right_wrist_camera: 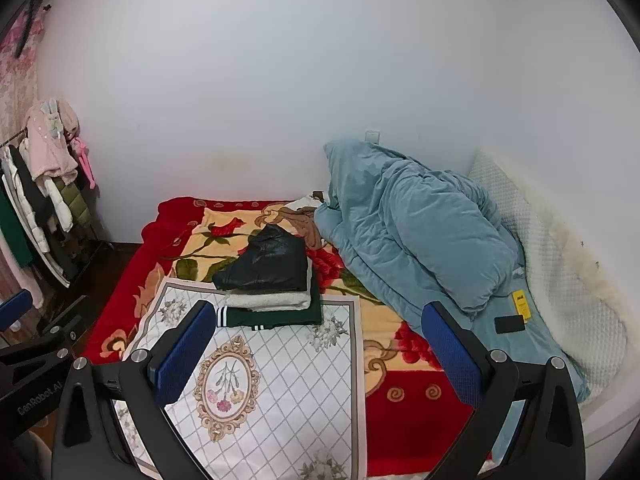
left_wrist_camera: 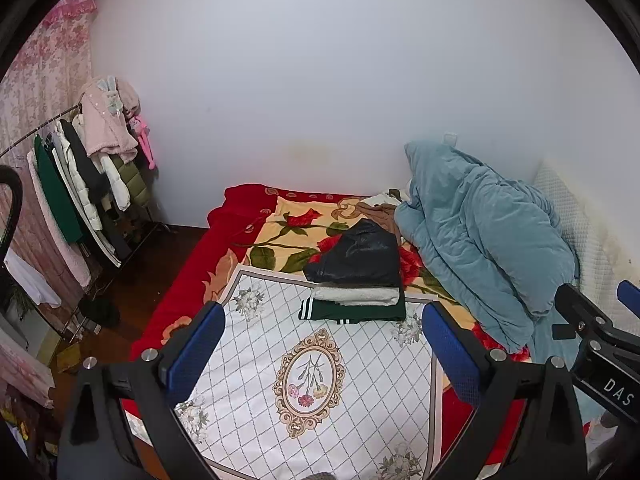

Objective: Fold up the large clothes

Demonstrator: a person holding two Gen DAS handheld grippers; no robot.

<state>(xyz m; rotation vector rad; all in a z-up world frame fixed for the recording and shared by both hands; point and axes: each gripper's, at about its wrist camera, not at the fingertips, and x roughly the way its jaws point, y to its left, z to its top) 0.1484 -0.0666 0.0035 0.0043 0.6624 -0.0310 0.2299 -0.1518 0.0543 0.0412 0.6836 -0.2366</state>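
Observation:
A stack of folded clothes [left_wrist_camera: 360,280] sits at the far edge of a white diamond-patterned cloth [left_wrist_camera: 320,380] spread on the bed: a shiny black jacket [left_wrist_camera: 360,252] on top, a white fleece piece [left_wrist_camera: 356,294] under it, a dark green garment with white stripes [left_wrist_camera: 352,312] at the bottom. The stack shows in the right wrist view [right_wrist_camera: 268,284] too. My left gripper [left_wrist_camera: 324,344] is open and empty, held above the cloth. My right gripper [right_wrist_camera: 320,344] is open and empty above the cloth [right_wrist_camera: 280,380]; it shows at the right of the left wrist view [left_wrist_camera: 592,320].
A heaped teal quilt [right_wrist_camera: 412,232] fills the bed's right side, with a black phone [right_wrist_camera: 509,324] and a yellow card [right_wrist_camera: 520,304] on it. Brown and white clothes [right_wrist_camera: 304,216] lie behind the stack. A red floral blanket [left_wrist_camera: 280,232] covers the bed. A clothes rack [left_wrist_camera: 80,184] stands left.

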